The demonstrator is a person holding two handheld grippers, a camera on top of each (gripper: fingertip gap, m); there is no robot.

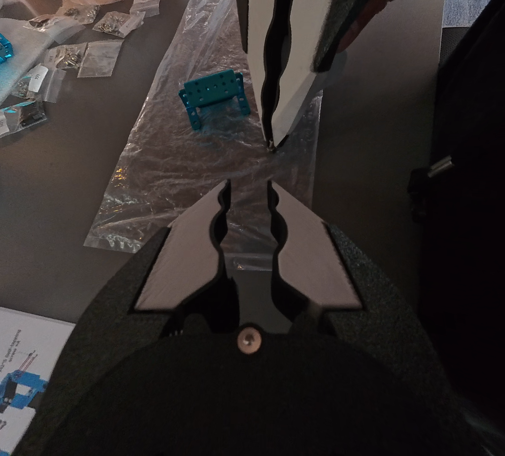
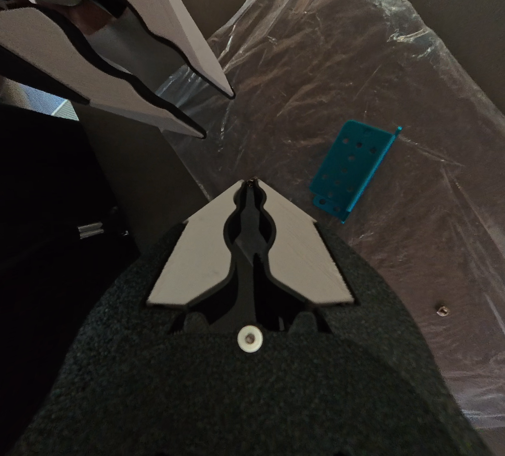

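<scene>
The right gripper (image 2: 250,183) is pinching a tiny screw (image 2: 250,181) above the plastic bag (image 2: 341,65), which risks slipping free, while the left gripper (image 1: 249,183) is hanging apart nearby, holding nothing.

One teal bracket (image 1: 211,98), one clear plastic sheet (image 1: 207,188), two grippers, one loose screw (image 2: 442,311), one printed sheet (image 1: 24,377)

Both wrist cameras look down closely, from opposing sides, sharing the plastic sheet (image 1: 207,169) and teal bracket (image 2: 352,169).
</scene>
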